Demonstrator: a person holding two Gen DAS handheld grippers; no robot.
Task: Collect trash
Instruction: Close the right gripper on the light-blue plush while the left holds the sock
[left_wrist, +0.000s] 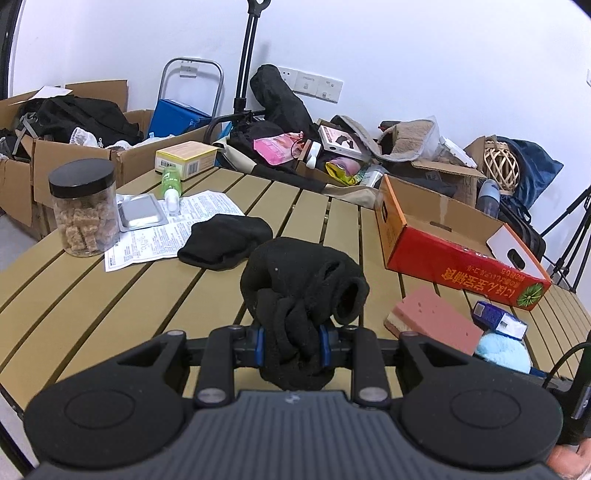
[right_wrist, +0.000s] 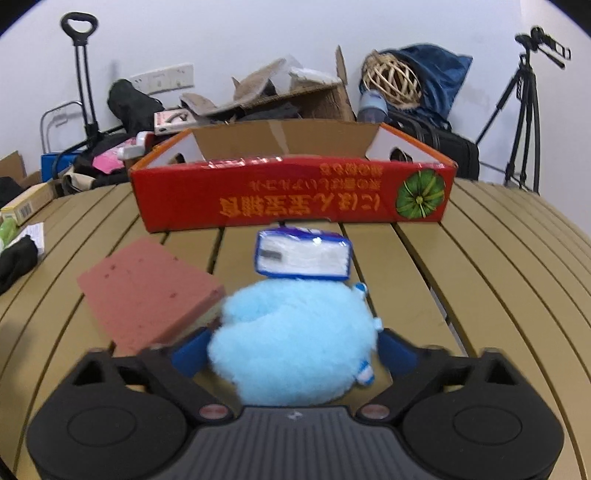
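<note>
My left gripper (left_wrist: 291, 341) is shut on a bunched black sock (left_wrist: 303, 291) and holds it above the slatted table (left_wrist: 110, 295). A second black sock (left_wrist: 225, 236) lies flat ahead on the left. My right gripper (right_wrist: 293, 350) has its jaws around a fluffy light-blue plush (right_wrist: 291, 339); the blue pads (right_wrist: 397, 352) sit at its sides. Just beyond it lie a tissue pack (right_wrist: 303, 254) and a pink sponge (right_wrist: 147, 291). The red open cardboard box (right_wrist: 295, 199) stands behind them, and also shows at the right in the left wrist view (left_wrist: 458, 254).
On the left are a jar of brown cubes (left_wrist: 83, 208), a blister pack (left_wrist: 142, 212), a printed leaflet (left_wrist: 166, 232), a green spray bottle (left_wrist: 171, 186) and a yellow box (left_wrist: 186, 157). Cardboard boxes, bags and a tripod (right_wrist: 524, 110) crowd the floor behind the table.
</note>
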